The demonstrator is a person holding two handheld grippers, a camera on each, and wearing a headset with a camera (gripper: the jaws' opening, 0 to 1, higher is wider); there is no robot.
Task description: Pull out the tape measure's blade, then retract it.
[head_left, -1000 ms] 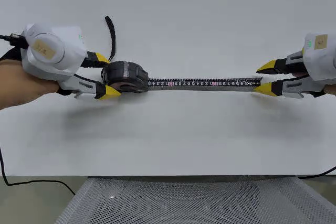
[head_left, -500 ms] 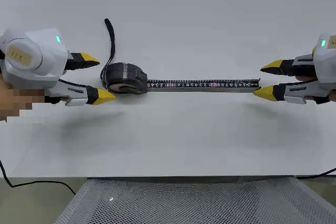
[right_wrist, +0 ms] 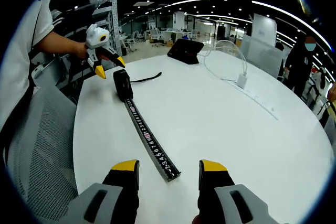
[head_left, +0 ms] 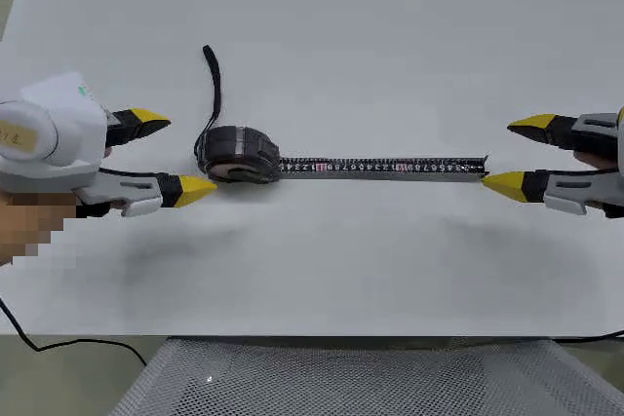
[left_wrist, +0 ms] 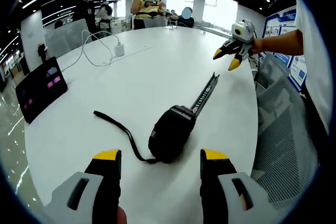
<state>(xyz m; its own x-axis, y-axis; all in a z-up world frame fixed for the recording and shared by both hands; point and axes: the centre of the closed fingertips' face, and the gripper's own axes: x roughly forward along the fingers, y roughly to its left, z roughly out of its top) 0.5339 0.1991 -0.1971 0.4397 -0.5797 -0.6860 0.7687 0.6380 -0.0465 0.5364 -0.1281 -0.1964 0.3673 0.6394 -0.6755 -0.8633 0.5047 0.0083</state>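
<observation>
The tape measure [head_left: 239, 154] lies on the table [head_left: 341, 65], blade [head_left: 382, 166] out along the line joining my left gripper [head_left: 187, 155], jaws apart beside the body, and my right gripper [head_left: 498, 154], jaws apart at the tip.

In the head view the right tongs [head_left: 497, 154] run off the right edge, their body cut away; the left tongs [head_left: 191, 153] lose part of their white housing at the left edge; the numerals on the blade [head_left: 380, 166] are too small to read; a black cable [head_left: 68, 342] leaves the frame at bottom left; in the left gripper view the tape measure's case [left_wrist: 170, 132] hides the blade's mouth; the tablet [left_wrist: 39, 87] screen is blurred.
</observation>
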